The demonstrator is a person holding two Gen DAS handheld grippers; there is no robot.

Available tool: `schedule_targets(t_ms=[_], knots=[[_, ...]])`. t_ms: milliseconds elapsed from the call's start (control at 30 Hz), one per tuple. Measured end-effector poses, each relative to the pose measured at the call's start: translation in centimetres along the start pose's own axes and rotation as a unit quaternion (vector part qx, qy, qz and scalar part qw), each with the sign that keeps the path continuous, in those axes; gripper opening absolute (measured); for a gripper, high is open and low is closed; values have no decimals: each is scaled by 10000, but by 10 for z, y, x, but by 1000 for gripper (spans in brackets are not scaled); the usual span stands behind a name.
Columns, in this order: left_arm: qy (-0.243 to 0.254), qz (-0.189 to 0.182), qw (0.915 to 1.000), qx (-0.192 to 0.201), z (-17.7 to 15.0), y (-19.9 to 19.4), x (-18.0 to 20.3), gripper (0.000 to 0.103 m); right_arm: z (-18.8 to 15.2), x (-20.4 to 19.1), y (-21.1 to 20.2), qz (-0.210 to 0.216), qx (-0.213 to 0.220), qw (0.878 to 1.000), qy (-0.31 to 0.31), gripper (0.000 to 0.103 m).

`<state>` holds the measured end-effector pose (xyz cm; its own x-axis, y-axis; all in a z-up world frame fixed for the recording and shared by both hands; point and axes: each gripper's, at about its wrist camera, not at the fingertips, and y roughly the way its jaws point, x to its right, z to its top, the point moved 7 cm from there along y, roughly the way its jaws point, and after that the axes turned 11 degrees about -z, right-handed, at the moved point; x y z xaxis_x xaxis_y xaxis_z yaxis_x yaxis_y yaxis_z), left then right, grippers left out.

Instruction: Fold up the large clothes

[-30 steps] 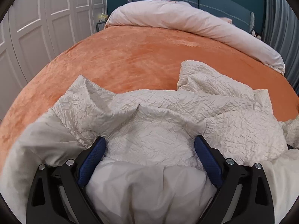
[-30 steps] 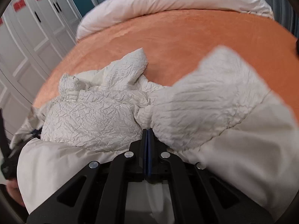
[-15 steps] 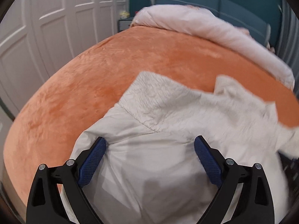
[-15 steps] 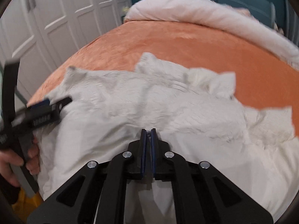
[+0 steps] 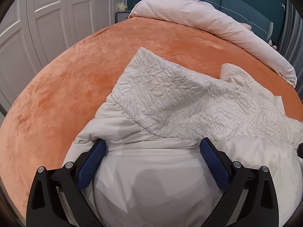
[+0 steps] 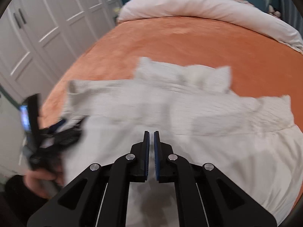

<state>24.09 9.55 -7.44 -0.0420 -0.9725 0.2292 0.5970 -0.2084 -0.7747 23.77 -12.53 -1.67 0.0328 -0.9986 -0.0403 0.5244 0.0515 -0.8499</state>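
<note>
A large cream garment (image 5: 170, 102) with a crinkled upper part and a smooth lower part lies spread on the orange bed. In the left wrist view my left gripper (image 5: 152, 147) is open, its blue pads (image 5: 90, 162) wide apart over the smooth cloth near the garment's left edge. In the right wrist view the garment (image 6: 189, 106) is blurred by motion. My right gripper (image 6: 151, 138) is nearly shut on a fold of the smooth cloth. The left gripper (image 6: 55, 130) shows there at the far left, in a hand.
The orange blanket (image 5: 85, 71) covers the bed. A rolled pale duvet (image 5: 198, 19) lies across the far end by a blue headboard (image 5: 236, 0). White wardrobe doors (image 5: 47, 19) stand along the left. A curtain (image 5: 291, 37) hangs at the right.
The crumpled garment has been pulled flatter and wider across the bed. My left gripper has moved toward the garment's left edge and stays open. My right gripper keeps its hold on the cloth.
</note>
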Motion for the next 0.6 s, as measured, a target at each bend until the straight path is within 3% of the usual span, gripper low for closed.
schedule_targets(t_ms=[100,167,333,567,600], knots=[[4,32,10000,-29,0,0,2,98,-10,-22,17,-150,-301,9987,-395,5],[-4,34,10000,-57,-1,0,2,98,-23,-23,36,-169,-510,9980,-347,4],[36,82,9999,-55,-3,0,2,98,-28,-14,52,29,-608,9981,-61,2],[-14,172,9998,-122,-2,-4,3,98,-29,-21,45,-247,-524,9977,-351,2],[-101,164,9997,-153,-1,-12,5,94,-26,-23,42,-258,-505,9979,-308,2]])
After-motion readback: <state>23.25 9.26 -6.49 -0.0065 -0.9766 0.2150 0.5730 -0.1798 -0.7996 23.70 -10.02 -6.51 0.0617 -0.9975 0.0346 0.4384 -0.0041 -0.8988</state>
